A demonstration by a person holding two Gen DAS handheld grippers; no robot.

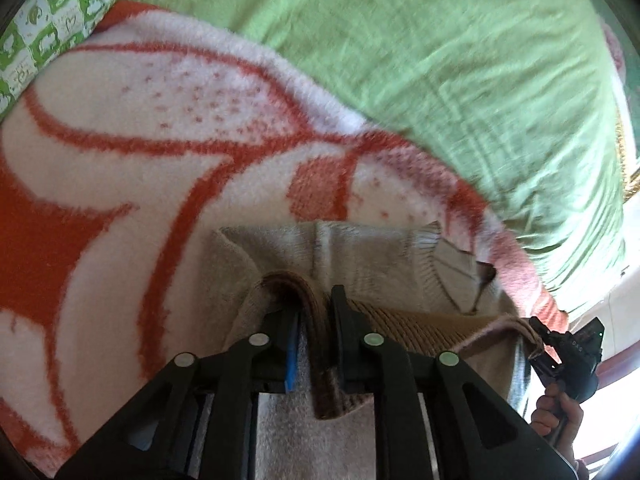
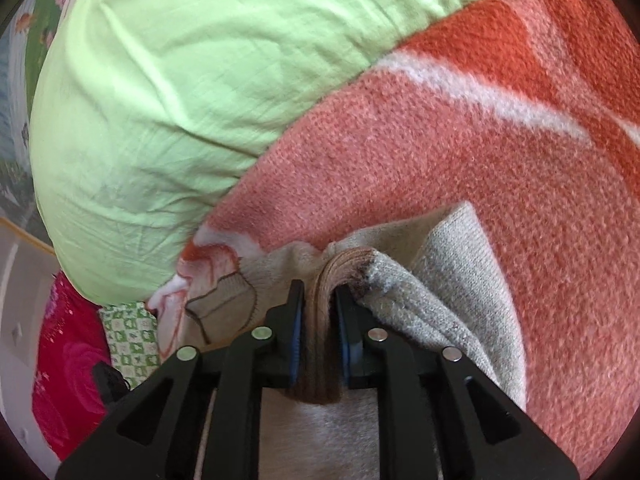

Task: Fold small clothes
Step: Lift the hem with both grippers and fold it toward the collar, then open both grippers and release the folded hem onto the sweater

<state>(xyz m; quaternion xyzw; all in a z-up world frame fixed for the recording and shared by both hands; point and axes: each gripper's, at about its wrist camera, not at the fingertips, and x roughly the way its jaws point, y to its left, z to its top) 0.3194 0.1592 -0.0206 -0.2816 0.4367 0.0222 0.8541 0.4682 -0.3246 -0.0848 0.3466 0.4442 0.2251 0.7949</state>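
Beige knitted fabric with a brown ribbed hem, a small sweater point(image 1: 360, 256), is seen draped ahead of both tongs on a fluffy white blanket with orange-red swirls point(image 1: 120, 152). The left tongs point(image 1: 312, 312) are pressed together on a folded stretch of the brown ribbed hem point(image 1: 308, 304), which is pinched between the black fingers and runs back between them toward the camera; a blue pad point(image 1: 291, 356) is visible on the inner face of the left finger. To the right of the left tongs the ribbed hem is stretched sideways to the right tongs point(image 1: 538, 342), which are seen small at the edge of that view, held by a hand point(image 1: 558, 412).

In the right wrist view, the right tongs point(image 2: 319, 292) are closed on several bunched layers of the same brown hem point(image 2: 322, 280), clamped between two blue pads. Beige knit is spread to both sides of these tongs, and a beige patch outlined in dark stitching point(image 2: 224, 296) lies just left of them.

Beyond the sweater, a wrinkled light green sheet point(image 2: 180, 100) is laid against the blanket's far edge. A green-and-white patterned cloth point(image 1: 52, 28) is seen at the far left of the left tongs, and a magenta flowered fabric point(image 2: 68, 364) lies low to the left of the right tongs.
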